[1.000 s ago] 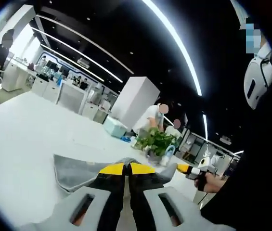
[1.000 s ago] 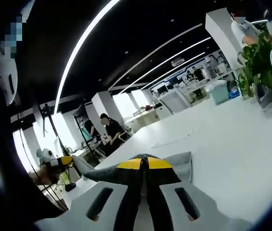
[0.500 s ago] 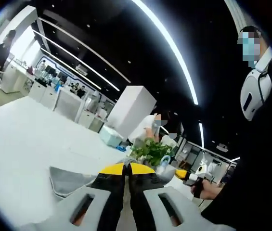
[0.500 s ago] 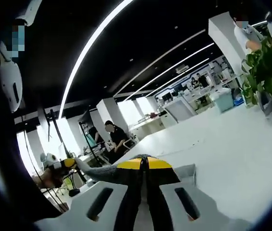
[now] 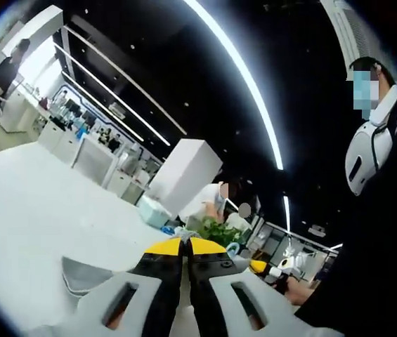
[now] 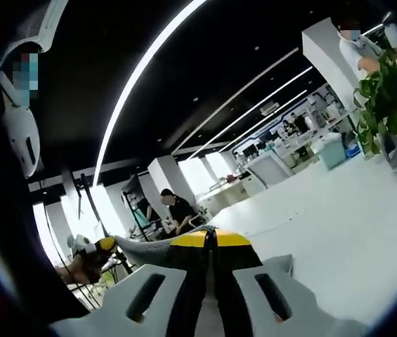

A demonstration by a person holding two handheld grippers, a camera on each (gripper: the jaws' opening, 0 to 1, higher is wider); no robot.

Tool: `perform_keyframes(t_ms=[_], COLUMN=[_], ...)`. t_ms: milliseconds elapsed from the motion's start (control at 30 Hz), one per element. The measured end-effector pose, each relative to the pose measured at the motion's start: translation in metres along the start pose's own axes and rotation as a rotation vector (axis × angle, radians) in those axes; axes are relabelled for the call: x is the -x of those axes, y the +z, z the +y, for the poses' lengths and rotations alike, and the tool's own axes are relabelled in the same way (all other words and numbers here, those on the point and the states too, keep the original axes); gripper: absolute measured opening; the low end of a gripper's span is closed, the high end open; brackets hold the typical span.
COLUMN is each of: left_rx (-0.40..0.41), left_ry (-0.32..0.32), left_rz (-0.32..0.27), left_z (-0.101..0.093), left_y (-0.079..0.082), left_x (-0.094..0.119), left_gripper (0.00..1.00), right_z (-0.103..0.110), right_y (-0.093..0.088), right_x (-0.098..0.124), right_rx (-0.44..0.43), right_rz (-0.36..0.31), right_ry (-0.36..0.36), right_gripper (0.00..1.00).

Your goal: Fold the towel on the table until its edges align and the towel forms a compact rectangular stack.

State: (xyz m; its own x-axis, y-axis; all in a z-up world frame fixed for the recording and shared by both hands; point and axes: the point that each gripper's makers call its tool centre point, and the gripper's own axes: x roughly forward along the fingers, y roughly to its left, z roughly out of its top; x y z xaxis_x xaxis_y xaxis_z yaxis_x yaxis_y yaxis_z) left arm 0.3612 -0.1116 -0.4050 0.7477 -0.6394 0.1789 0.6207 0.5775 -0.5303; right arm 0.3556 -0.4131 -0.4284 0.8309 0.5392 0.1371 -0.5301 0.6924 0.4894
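Note:
The grey towel (image 5: 86,275) hangs in the air above the white table (image 5: 36,203), and a loose part of it sags left of my left gripper (image 5: 185,246), whose yellow-tipped jaws are shut on its edge. In the right gripper view the towel (image 6: 145,248) stretches as a taut band from my right gripper (image 6: 210,239), shut on it, leftward to the other gripper (image 6: 104,244). A further flap of towel (image 6: 280,265) droops to the right of the jaws. The right gripper (image 5: 263,266) also shows in the left gripper view, held by a hand (image 5: 295,292).
A potted plant (image 5: 216,229) and a teal box (image 5: 154,209) stand at the table's far side, where a person leans over. The plant (image 6: 379,84) is at the upper right in the right gripper view. The white tabletop (image 6: 339,232) spreads below. Desks and people fill the background.
Both grippers have risen with the towel still held between them. Both views now tilt up more toward the ceiling, and less of the towel and table shows.

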Motion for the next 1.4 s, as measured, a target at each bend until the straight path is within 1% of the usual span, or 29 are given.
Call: perform_keyframes(t_ms=[133,200,233,333,400,633,833,1133,1167,1233,1400], left_rx=[-0.003,-0.005,0.001,0.006,0.009,0.028,0.028,0.038,0.034,0.024,0.002], left_ry=[-0.01,-0.008,-0.005,0.026,0.033,0.052,0.074,0.123,0.138,0.149,0.149], left_rz=[-0.004,-0.01,-0.007,0.029,0.036,0.052,0.057,0.075,0.082,0.101,0.13], left_z=[-0.002,0.0,0.003,0.011,0.013,0.017,0.023,0.036,0.04,0.044,0.049], left_y=[0.002,0.0,-0.003,-0.016,-0.02,-0.029,-0.032,-0.04,-0.042,-0.044,-0.046], left_x=[0.001,0.003,0.004,0.007,0.009,0.011,0.01,0.009,0.009,0.009,0.008], left_gripper=[0.02,0.02,0.02,0.02,0.02,0.02,0.02,0.02,0.02,0.02,0.02], right_z=[0.002,0.003,0.002,-0.002,-0.004,-0.016,-0.019,-0.032,-0.033,-0.036,-0.04], right_y=[0.003,0.003,0.001,-0.008,-0.014,-0.025,-0.028,-0.038,-0.039,-0.043,-0.046], right_x=[0.001,0.002,0.002,0.002,0.003,0.005,0.004,-0.004,-0.005,-0.007,-0.009], right_rx=[-0.015,-0.013,-0.012,-0.019,-0.027,-0.075,-0.066,-0.062,-0.063,-0.055,-0.044], right_rz=[-0.014,-0.015,-0.011,0.013,0.026,0.036,0.053,0.102,0.112,0.136,0.157], right_ry=[0.006,0.007,0.005,-0.005,-0.017,-0.049,-0.062,-0.095,-0.095,-0.101,-0.111], right_gripper=[0.0,0.0,0.0,0.0,0.0,0.0,0.0,0.0,0.0,0.0,0.0])
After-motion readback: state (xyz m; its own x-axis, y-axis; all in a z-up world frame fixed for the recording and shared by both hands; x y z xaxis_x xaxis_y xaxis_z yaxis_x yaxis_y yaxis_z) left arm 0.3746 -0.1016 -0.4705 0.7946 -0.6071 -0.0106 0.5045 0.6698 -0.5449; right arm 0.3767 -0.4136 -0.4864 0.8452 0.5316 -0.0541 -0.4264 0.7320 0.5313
